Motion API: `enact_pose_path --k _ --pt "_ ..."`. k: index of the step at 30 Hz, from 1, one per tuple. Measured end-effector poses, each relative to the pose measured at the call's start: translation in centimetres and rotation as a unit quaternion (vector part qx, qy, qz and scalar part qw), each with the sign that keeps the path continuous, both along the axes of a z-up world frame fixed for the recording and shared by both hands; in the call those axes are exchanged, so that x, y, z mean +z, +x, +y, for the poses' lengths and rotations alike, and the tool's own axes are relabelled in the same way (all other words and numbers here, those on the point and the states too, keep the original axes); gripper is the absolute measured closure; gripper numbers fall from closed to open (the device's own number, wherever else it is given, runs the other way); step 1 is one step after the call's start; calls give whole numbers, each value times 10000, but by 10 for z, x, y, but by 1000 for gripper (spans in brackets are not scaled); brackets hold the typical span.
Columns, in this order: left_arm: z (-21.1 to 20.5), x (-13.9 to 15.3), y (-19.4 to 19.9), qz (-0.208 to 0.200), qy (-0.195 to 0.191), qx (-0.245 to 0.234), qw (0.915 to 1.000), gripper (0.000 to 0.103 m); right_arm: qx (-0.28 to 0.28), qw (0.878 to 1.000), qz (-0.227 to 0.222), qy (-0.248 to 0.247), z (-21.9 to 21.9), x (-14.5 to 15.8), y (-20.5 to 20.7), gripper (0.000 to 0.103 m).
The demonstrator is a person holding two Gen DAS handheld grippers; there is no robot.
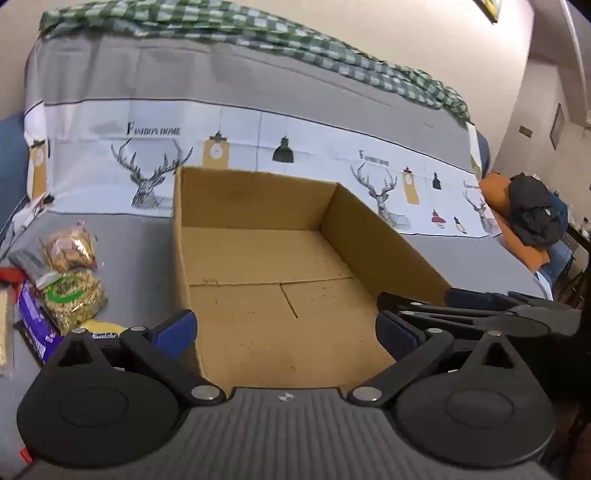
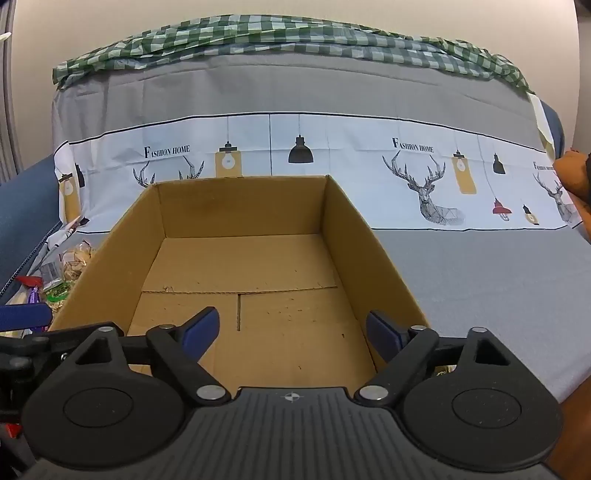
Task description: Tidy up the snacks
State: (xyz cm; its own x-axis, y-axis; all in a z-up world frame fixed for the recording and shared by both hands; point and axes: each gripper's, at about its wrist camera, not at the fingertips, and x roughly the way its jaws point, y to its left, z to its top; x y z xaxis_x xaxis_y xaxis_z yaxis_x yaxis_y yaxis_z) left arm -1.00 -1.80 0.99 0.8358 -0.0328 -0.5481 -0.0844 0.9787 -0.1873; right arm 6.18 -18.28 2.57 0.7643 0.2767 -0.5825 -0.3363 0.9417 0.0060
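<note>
An open cardboard box (image 1: 255,206) stands on the grey bed cover; it also shows in the right wrist view (image 2: 240,206), and nothing lies in it. Snack packs lie left of the box: a clear bag of brown pieces (image 1: 68,249), a bag of yellow bits with a green ring (image 1: 74,299) and a purple pack (image 1: 35,321). My left gripper (image 1: 286,328) is open and empty over the box's near edge. My right gripper (image 2: 291,330) is open and empty over the box's near edge, to the right of the left one. The snack bags (image 2: 70,266) peek past the box's left wall.
The bed cover (image 2: 480,288) with deer and lamp prints spreads around the box. A green checked cloth (image 1: 258,33) lies along the far side. Orange and black clothes (image 1: 528,214) are piled at the right. The bed's edge (image 2: 569,384) is at the lower right.
</note>
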Motion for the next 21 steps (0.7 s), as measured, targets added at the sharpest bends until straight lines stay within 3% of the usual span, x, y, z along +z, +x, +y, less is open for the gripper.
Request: enact_pose_path --k 2,9,21 --pt "4 2 -2 -37 -305 -72 9995 0 20 10000 -8 2 1 0 0 24" --pt "6 5 -4 -172 -469 -133 9987 1 16 10000 -28 21 2 2 -2 28" --pt "7 -1 -6 -134 -396 -138 9990 1 35 9999 25 149 -1 3 -2 28"
